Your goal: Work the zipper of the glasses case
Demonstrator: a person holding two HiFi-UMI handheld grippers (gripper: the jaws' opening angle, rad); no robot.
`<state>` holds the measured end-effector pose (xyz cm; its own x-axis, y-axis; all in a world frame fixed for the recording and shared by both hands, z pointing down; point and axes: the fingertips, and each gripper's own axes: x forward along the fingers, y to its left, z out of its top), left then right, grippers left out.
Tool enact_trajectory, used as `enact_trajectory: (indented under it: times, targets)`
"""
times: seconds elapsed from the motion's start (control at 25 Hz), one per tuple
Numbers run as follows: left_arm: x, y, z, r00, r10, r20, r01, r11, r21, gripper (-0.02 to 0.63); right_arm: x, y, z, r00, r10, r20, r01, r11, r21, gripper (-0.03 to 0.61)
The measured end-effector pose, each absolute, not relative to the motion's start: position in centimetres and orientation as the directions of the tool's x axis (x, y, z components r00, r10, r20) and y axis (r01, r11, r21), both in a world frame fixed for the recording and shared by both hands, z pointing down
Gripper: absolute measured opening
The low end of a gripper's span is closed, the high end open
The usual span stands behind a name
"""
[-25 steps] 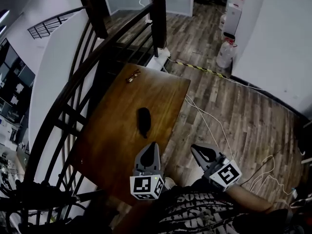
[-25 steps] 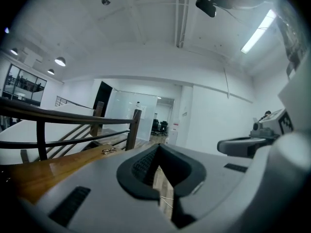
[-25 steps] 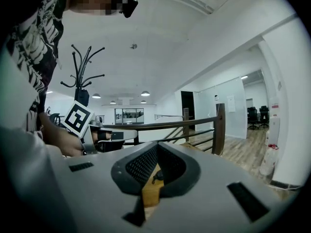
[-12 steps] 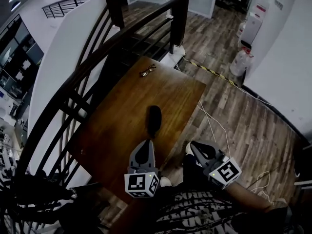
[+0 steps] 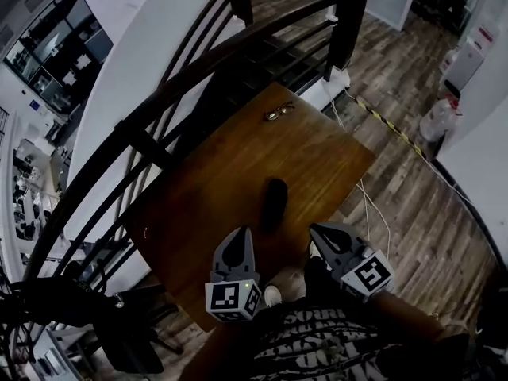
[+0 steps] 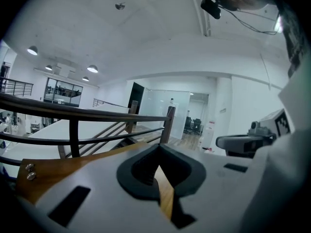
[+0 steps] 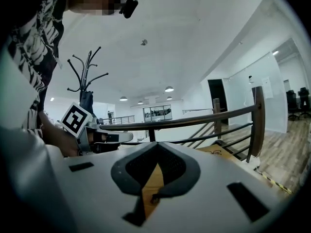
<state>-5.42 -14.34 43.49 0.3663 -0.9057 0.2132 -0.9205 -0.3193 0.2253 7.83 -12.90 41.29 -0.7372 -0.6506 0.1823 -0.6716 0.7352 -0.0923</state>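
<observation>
The black glasses case (image 5: 275, 203) lies shut on the wooden table (image 5: 206, 205), near its front edge. A pair of glasses (image 5: 278, 112) rests at the table's far end. My left gripper (image 5: 240, 231) is shut and empty, held over the table's near edge, just left of and short of the case. My right gripper (image 5: 316, 228) is shut and empty too, off the table's front right edge, apart from the case. In the left gripper view the shut jaws (image 6: 158, 147) face the railing; in the right gripper view the shut jaws (image 7: 155, 144) hide the case.
A dark curved stair railing (image 5: 182, 70) runs along the table's left and far sides. White cables (image 5: 373, 213) trail over the wood floor at the right, with a white container (image 5: 438, 117) further off. My patterned shirt (image 5: 317, 340) fills the bottom.
Both grippers have travelled with me towards the table; the case now lies close ahead, between the two of them. Both stayed shut.
</observation>
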Motion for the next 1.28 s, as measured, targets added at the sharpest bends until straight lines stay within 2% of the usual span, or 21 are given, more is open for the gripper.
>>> enact_trajectory:
  times: [0.16,0.32,0.48,0.56,0.84,1.08,1.2,1.28]
  targets:
    - [-3.2,-18.7,45.7,0.342,-0.9,0.27,-0.931,-0.286,0.225,0.008,10.8,-17.6,42.0,-0.747,-0.635,0.196,-0.661,0.74,-0.126,-0.002]
    - [-1.1,-21.6,50.3,0.297,-0.864,0.406,-0.953,-0.244,0.177,0.008,13.6,-21.0,44.1,-0.778,-0.574,0.255,-0.624,0.755,-0.204,-0.002]
    - [0.5,-22.2,57.2,0.267,-0.761,0.591,-0.949,-0.315,0.023,0.008,14.0,-23.8,46.8,-0.827,-0.47,0.308,-0.55,0.79,-0.271,-0.002]
    - [1.2,-22.5,60.1,0.27,-0.695,0.667,-0.934,-0.357,0.006,0.008,13.3,-25.4,48.0,-0.85,-0.408,0.332,-0.499,0.826,-0.263,-0.002]
    - [2.5,-25.6,65.8,0.288,-0.52,0.804,-0.869,-0.496,-0.009,0.008,11.7,-29.5,55.7,-0.846,-0.202,0.493,-0.347,0.911,-0.224,-0.002]
    - [3.3,-25.8,71.4,0.306,-0.214,0.928,-0.738,-0.668,0.09,0.008,9.6,-30.8,62.7,-0.777,-0.036,0.629,-0.205,0.958,-0.198,-0.002]
    - [3.1,-25.0,72.0,0.36,-0.114,0.926,-0.734,-0.647,0.206,0.008,8.6,-31.2,66.1,-0.702,0.01,0.712,-0.132,0.981,-0.144,-0.002]
    - [3.4,-25.1,71.8,0.38,-0.095,0.92,-0.731,-0.64,0.236,0.008,8.2,-31.9,67.7,-0.647,0.031,0.761,-0.056,0.994,-0.089,-0.002]
